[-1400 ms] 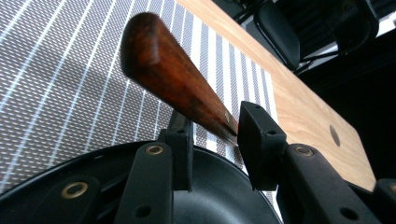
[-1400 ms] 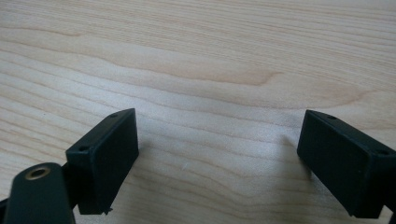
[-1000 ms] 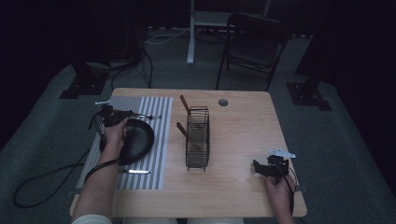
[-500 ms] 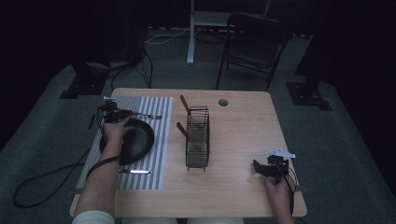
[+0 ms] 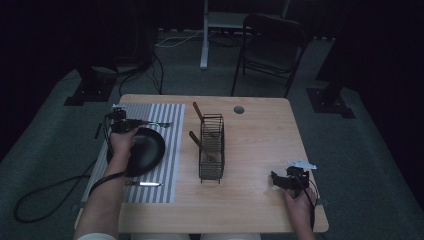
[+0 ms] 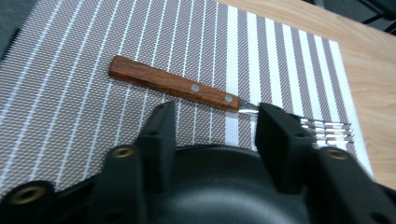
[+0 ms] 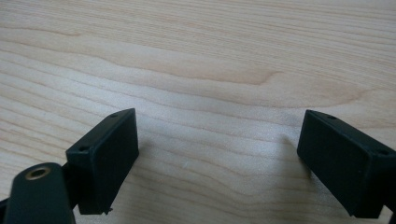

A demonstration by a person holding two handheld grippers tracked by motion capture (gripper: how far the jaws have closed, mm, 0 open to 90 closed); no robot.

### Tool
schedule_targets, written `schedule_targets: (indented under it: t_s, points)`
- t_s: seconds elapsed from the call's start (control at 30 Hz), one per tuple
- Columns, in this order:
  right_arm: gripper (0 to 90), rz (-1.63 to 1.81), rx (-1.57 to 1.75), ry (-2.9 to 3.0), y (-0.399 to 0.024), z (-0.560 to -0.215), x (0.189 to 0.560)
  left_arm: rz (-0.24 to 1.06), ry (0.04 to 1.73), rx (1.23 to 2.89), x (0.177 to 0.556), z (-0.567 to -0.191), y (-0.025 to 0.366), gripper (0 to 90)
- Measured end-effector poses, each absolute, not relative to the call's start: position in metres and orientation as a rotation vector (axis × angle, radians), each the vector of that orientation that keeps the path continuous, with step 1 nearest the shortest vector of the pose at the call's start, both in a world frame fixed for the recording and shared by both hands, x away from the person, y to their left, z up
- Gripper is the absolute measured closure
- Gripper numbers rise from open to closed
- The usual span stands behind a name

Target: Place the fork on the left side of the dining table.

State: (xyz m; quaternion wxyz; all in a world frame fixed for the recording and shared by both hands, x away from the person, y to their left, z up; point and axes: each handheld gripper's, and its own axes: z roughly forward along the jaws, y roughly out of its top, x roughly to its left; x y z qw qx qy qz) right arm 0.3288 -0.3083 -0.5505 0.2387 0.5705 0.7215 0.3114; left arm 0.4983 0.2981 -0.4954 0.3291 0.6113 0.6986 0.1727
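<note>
Lying just beyond the jaws of the left gripper, a fork rests flat on the striped woven placemat; its long axis runs crosswise to the jaws, riveted brown wooden handle toward one side, metal tines toward the other. Jaws: apart, holding nothing, poised over the far rim of a smooth black plate. A judgement: the left gripper, much the nearer, is placed to take the fork at its neck. Right gripper: resting well apart on the bare pale-grained wooden table, jaws wide and empty. Also present: a dark wire rack upright mid-table, wooden-handled pieces leaning in it; a second utensil on the placemat's near end.
</note>
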Motion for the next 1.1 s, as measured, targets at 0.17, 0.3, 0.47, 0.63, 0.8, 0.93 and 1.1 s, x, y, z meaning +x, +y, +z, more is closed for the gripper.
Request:
schedule_targets:
  t_s: [0.17, 0.3, 0.47, 0.63, 0.8, 0.93, 1.1]
  points:
    - [12.2, 0.853, 1.562, 1.976, -0.308, -0.55, 0.329, 0.467, 1.843, 1.6, 0.487, -0.493, 0.296, 27.5]
    - [12.2, 0.853, 1.562, 1.976, -0.308, -0.55, 0.329, 0.48, 1.842, 1.699, 0.477, -0.491, 0.291, 18.7]
    - [12.2, 0.853, 1.562, 1.976, -0.308, -0.55, 0.329, 0.477, 1.827, 1.756, 0.465, -0.49, 0.287, 9.2]
    - [12.2, 0.853, 1.563, 1.976, -0.308, -0.55, 0.329, 0.497, 1.803, 1.801, 0.453, -0.489, 0.283, 0.0]
    - [12.2, 0.853, 1.562, 1.976, -0.308, -0.55, 0.329, 0.577, 1.73, 1.815, 0.439, -0.486, 0.283, 0.0]
    - [12.2, 0.853, 1.562, 1.976, -0.308, -0.55, 0.329, 0.58, 1.683, 1.836, 0.429, -0.485, 0.282, 0.0]
    - [12.2, 0.853, 1.563, 1.976, -0.308, -0.55, 0.329, 0.595, 1.673, 1.854, 0.416, -0.485, 0.283, 0.0]
